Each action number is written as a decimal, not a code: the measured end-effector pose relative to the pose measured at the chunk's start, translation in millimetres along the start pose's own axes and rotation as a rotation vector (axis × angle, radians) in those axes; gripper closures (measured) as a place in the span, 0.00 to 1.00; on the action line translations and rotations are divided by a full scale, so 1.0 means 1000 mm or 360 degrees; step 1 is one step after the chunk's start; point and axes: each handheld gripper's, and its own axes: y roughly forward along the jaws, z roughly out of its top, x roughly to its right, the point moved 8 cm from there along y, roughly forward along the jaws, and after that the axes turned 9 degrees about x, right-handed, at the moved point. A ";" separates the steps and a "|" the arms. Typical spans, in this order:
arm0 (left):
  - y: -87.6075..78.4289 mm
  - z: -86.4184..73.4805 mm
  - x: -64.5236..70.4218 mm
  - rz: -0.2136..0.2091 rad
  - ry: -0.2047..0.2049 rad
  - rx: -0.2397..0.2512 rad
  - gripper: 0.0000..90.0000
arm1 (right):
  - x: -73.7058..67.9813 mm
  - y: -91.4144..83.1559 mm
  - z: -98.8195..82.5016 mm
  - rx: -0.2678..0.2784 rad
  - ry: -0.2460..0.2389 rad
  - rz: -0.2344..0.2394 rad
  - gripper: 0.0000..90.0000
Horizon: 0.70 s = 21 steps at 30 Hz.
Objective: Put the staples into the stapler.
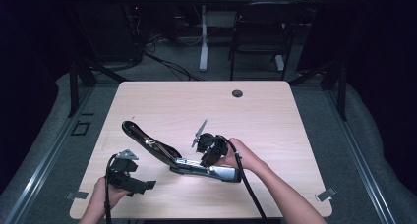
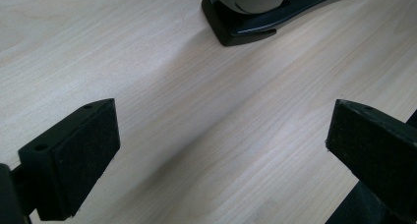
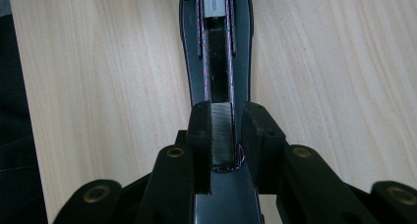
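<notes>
A long black and silver stapler (image 1: 162,153) lies swung open on the wooden table (image 1: 265,116), its upper arm pointing to the far left. My right gripper (image 1: 209,153) stands over its near half. In the right gripper view the pads of my right gripper (image 3: 225,130) are closed on a silver ridged strip of staples (image 3: 222,135) sitting in the stapler's magazine channel (image 3: 216,37). My left gripper (image 1: 147,184) hovers low near the front left edge, jaws wide apart. Between the left gripper's (image 2: 221,130) pads there is just bare table, with one end of the stapler (image 2: 246,13) beyond them.
A round cable hole (image 1: 237,93) sits near the table's far edge. A dark chair (image 1: 260,32) and a desk leg (image 1: 203,42) stand behind the table. Small clips (image 1: 327,194) hang at the front corners. Bare wood lies to the right and far side.
</notes>
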 end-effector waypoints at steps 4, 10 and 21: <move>0.000 0.001 0.000 0.0005 -0.0006 0.0010 0.00 | 0.001 -0.001 0.000 0.0013 0.0008 -0.0008 0.83; -0.002 0.002 -0.002 0.0026 -0.0009 0.0034 0.00 | 0.002 -0.005 -0.001 0.0020 0.0020 -0.0028 0.77; -0.004 0.005 -0.003 0.0034 -0.0029 0.0072 0.00 | 0.004 -0.020 -0.007 0.0074 0.0114 -0.0106 0.38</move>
